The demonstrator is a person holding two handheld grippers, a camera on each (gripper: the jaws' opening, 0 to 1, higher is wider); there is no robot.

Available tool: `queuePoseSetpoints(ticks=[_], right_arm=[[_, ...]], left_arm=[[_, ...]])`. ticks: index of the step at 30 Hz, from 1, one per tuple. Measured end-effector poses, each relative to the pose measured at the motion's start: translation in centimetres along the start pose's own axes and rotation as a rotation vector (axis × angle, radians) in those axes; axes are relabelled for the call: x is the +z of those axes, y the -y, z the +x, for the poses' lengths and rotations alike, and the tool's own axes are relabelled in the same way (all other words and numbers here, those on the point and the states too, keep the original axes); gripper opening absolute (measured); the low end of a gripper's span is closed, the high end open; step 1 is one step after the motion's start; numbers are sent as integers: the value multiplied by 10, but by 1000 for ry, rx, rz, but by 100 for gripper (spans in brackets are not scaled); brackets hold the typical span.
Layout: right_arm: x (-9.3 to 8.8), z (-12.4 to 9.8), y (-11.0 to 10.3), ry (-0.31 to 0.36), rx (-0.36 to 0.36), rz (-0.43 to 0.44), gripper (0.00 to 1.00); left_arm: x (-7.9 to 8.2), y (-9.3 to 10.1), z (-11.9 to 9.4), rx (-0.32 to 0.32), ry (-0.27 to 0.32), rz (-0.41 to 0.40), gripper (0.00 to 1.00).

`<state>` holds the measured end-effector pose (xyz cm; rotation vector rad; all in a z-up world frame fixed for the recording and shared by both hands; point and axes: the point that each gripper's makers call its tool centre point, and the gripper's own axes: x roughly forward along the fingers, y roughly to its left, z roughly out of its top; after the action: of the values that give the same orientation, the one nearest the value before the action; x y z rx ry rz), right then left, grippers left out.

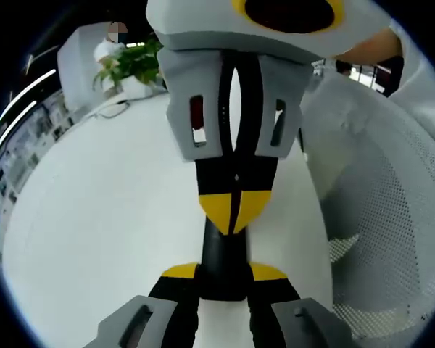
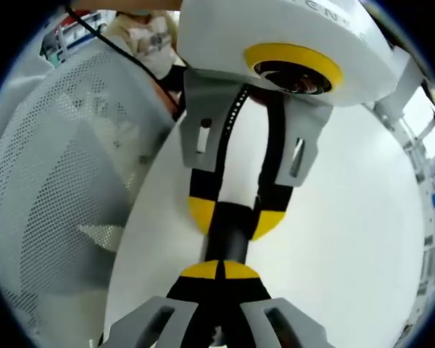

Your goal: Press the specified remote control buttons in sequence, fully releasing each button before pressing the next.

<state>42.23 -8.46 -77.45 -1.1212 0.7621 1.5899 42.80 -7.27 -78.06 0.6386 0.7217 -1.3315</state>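
Above the table (image 1: 94, 217), the remote (image 1: 225, 254) is clasped by the left gripper (image 1: 225, 274) and apparently pressed by the clenched right gripper (image 1: 233, 206); full release is judged due next.

A white desk (image 1: 101, 217) is seen, its surface bare where visible. A potted green plant (image 1: 134, 65) stands at its far edge, with a dark cable (image 1: 116, 110) lying just beside it. A white perforated mesh chair back (image 1: 391, 217) is seen alongside the desk's edge.
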Motion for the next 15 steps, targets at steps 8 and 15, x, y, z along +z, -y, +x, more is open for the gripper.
queuePoseSetpoints(ticks=[8,15], right_arm=[[0,0,0,8,18,53,0],[-1,1,0,-18,35,49,0]], left_arm=[[0,0,0,1,-3,6,24],[0,0,0,0,0,4,24]])
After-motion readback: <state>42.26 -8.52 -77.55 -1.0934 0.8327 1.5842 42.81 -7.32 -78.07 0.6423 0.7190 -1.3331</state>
